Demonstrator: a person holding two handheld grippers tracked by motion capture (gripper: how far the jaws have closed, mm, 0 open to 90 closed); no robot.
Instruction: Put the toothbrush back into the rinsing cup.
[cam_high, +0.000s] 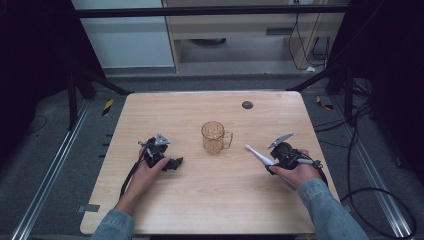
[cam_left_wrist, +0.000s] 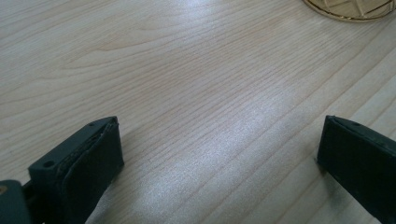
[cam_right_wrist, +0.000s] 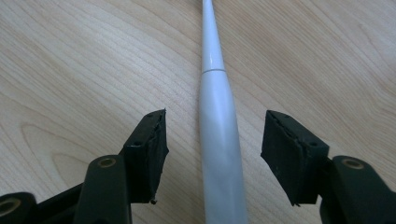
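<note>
The white electric toothbrush (cam_right_wrist: 217, 140) lies flat on the wooden surface (cam_high: 210, 200), right of centre, with its narrow head end pointing toward the amber glass mug (cam_high: 214, 137) and its thick handle running back under your right hand (cam_high: 295, 172). In the right gripper view the handle sits between the two black jaws of your right hand-held gripper (cam_right_wrist: 214, 154). A strip of bare surface shows on each side of the handle, so the pads are apart from it and nothing is pinched. The jaws stand partly spread and straddle the handle.

The mug stands upright near the middle of the surface, its handle turned toward the toothbrush. The toothbrush head lies near the mug but apart from it.

Your left hand-held gripper (cam_left_wrist: 219, 154) rests low over the surface to the left of the mug, jaws spread wide with only bare wood between them. In the left gripper view the base of the mug (cam_left_wrist: 352, 9) appears at the upper right corner, well apart from the jaws. Your left hand (cam_high: 145, 172) grips the tool body from behind.

A small dark round disc (cam_high: 247, 105), possibly a cap or an insert in the wood, sits near the far edge of the surface.
</note>
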